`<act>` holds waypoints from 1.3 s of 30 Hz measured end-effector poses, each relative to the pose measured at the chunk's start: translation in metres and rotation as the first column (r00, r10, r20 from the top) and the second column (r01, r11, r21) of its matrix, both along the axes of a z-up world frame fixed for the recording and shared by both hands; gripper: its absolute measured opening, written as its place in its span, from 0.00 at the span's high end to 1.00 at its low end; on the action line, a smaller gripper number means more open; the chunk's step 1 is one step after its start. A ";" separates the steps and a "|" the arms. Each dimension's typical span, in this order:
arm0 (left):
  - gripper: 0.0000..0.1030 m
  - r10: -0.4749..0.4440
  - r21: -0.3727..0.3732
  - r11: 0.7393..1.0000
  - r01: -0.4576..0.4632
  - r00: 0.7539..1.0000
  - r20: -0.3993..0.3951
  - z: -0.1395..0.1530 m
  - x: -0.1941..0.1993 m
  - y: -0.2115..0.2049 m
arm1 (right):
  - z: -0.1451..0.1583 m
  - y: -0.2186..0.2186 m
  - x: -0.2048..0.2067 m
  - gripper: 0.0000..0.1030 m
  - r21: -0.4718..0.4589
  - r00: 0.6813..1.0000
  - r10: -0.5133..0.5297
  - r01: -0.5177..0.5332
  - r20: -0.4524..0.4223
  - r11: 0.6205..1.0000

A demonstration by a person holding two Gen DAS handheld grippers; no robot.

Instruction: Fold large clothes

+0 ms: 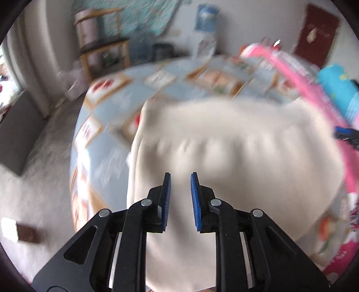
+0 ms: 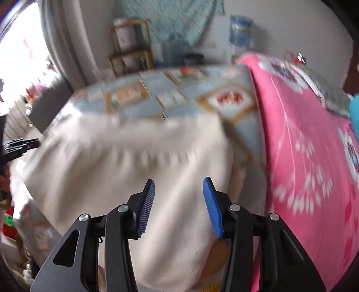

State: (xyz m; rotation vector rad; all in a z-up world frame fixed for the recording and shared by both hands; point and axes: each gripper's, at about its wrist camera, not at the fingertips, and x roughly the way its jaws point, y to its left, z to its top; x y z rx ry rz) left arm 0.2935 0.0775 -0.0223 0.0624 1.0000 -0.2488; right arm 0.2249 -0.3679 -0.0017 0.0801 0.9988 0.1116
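Two black tongs hover over one cream garment (image 1: 224, 139) spread on the bed (image 1: 107, 143): right tongs (image 2: 178, 203) standing apart, left tongs (image 1: 180, 197) narrowly apart, neither gripping cloth. One pink blanket (image 2: 309, 157) lies beside the garment, on the right tongs' side.

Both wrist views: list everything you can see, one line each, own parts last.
Garment: one, cream, spread on the bed's near side, below both grippers.
Bedspread: one, pale blue with framed picture patches, covering the bed.
Blanket: one, pink with white print, along the bed's right side.
Cushion: one, turquoise, far right on the bed; blurred.
Shelf unit: one, wooden, against the far wall.
Wall cloth: one, teal patterned, hung behind the shelf.
Left gripper: black with blue pads, open, nothing between them.
Right gripper: black with blue pads, open wider, empty.
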 end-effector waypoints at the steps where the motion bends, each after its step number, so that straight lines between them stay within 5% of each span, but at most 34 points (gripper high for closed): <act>1: 0.85 0.013 -0.015 1.000 -0.013 1.000 0.008 -0.002 -0.006 0.004 | 0.001 -0.013 -0.008 0.58 0.080 0.998 -0.058 0.059 -0.009 0.995; 5: 0.85 0.042 -0.054 0.998 -0.039 0.998 0.051 0.005 -0.037 0.017 | 0.006 -0.052 -0.049 0.51 0.278 0.981 -0.190 0.191 -0.034 0.941; 9: 0.85 0.025 -0.043 0.999 -0.021 0.994 0.106 0.011 -0.077 0.021 | -0.026 -0.065 -0.084 0.45 0.457 0.963 -0.212 0.266 -0.168 0.849; 15: 0.82 0.020 -0.008 1.000 -0.019 0.991 0.129 -0.005 -0.100 0.020 | -0.066 -0.064 -0.089 0.46 0.571 0.967 -0.173 0.250 -0.187 0.782; 17: 0.82 0.017 0.002 1.000 -0.018 0.991 0.133 -0.005 -0.100 0.019 | -0.065 -0.057 -0.086 0.76 0.525 0.975 -0.147 0.215 -0.169 0.823; 20: 0.82 0.024 -0.009 1.000 -0.023 0.992 0.124 -0.006 -0.100 0.022 | -0.046 -0.053 -0.089 0.93 0.429 0.981 -0.138 0.185 -0.138 0.884; 25: 0.81 0.029 -0.025 0.999 -0.026 0.993 0.116 -0.009 -0.103 0.025 | -0.050 -0.033 -0.084 0.92 0.234 0.977 -0.126 0.166 -0.175 0.958; 29: 0.81 0.025 -0.045 0.999 -0.019 0.991 0.130 -0.001 -0.109 0.030 | -0.032 -0.027 -0.087 0.71 0.055 0.958 -0.241 0.251 -0.155 0.966; 31: 0.82 0.010 -0.052 0.999 -0.001 0.986 0.164 0.007 -0.116 0.033 | -0.011 -0.016 -0.095 0.69 -0.145 0.952 -0.302 0.291 -0.053 0.946; 35: 0.82 -0.030 -0.058 0.997 0.043 0.977 0.213 0.018 -0.121 0.029 | 0.014 0.006 -0.094 0.69 -0.070 0.973 -0.222 0.226 0.068 0.972; 39: 0.82 -0.004 -0.012 1.000 0.006 0.989 0.146 0.002 -0.112 0.019 | 0.003 0.046 -0.078 0.69 -0.047 0.994 -0.045 0.050 0.097 0.998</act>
